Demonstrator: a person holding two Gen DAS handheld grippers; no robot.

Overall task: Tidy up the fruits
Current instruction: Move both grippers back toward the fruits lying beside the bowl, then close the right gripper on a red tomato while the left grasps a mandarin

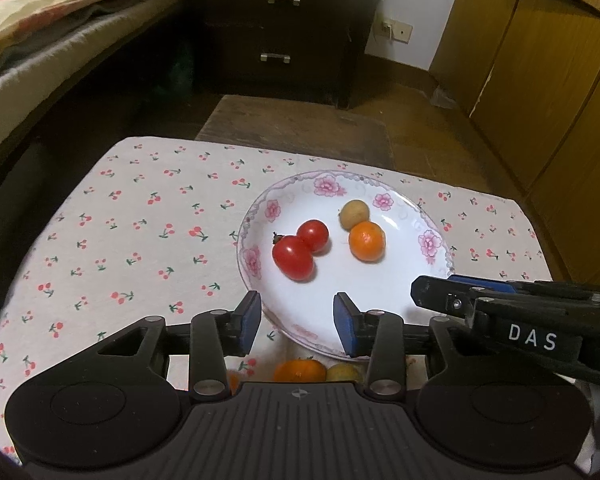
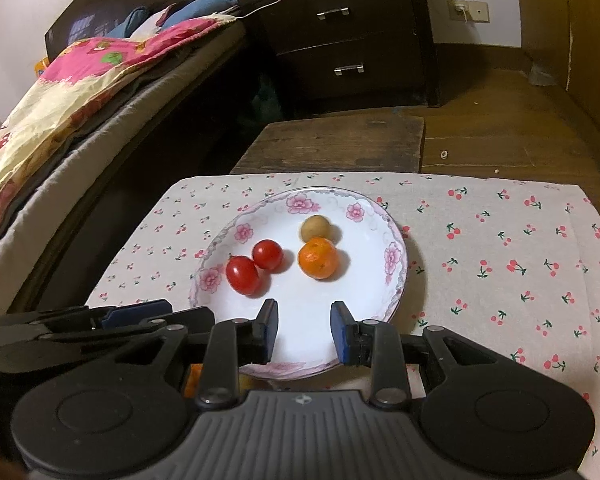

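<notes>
both grippers' fingers (image 1: 247, 322) (image 2: 342, 336) gape empty over the plate (image 1: 396, 292) of fruit, maybe four pieces.

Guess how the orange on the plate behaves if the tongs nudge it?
Likely rolls: the orange looks round and sits on the smooth plate. It touches the tan fruit, so a push would probably move both. Its rind looks firm, so probably not fragile.

An orange fruit (image 1: 300, 370) and a pale one (image 1: 342, 372) peek out near the plate's (image 1: 392, 304) near rim — the left gripper's (image 1: 296, 322) body hides most of both. The bed (image 1: 40, 40) is cut off at the left edge.
</notes>
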